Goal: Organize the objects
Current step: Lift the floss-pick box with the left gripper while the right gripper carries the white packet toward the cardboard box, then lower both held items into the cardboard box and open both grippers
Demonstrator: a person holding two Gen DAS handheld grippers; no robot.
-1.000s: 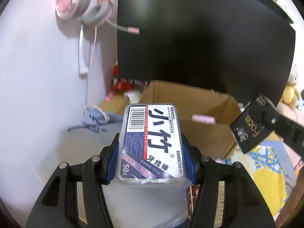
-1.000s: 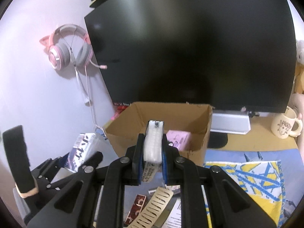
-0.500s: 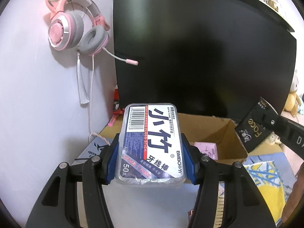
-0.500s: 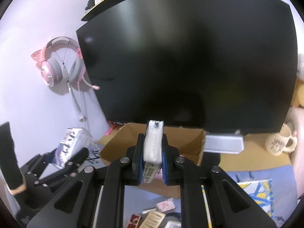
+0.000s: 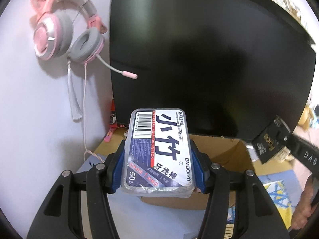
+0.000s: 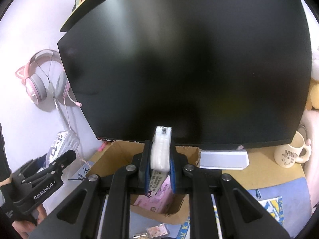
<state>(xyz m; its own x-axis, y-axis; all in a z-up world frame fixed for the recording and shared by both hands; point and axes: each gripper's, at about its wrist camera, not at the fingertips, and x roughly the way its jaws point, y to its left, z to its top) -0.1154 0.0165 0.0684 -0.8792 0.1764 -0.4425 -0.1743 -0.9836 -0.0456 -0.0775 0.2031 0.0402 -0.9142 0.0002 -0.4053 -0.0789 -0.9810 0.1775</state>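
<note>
My left gripper [image 5: 157, 165] is shut on a clear floss-stick box [image 5: 158, 149] with a blue and white label, held flat above the near side of an open cardboard box [image 5: 227, 151]. In the right wrist view that floss-stick box [image 6: 62, 145] shows at far left in the left gripper [image 6: 59, 159]. My right gripper [image 6: 160, 159] is shut on a thin white plastic packet [image 6: 161, 149], seen edge-on, over the cardboard box [image 6: 117, 149]. A pink pack [image 6: 157, 197] lies inside the box. From the left wrist view, the packet [image 5: 267, 143] appears black with gold lettering at right.
A large dark monitor [image 6: 189, 63] stands right behind the box. Pink cat-ear headphones [image 5: 65, 33] hang on the wall at left. A cream mug [image 6: 291, 153] sits at right on the desk. A blue and yellow mat [image 6: 275, 205] and small cards [image 6: 157, 231] lie nearer me.
Both grippers have risen and moved toward the monitor with their loads still held. The cardboard box now sits lower in both views and the monitor fills more of them.
</note>
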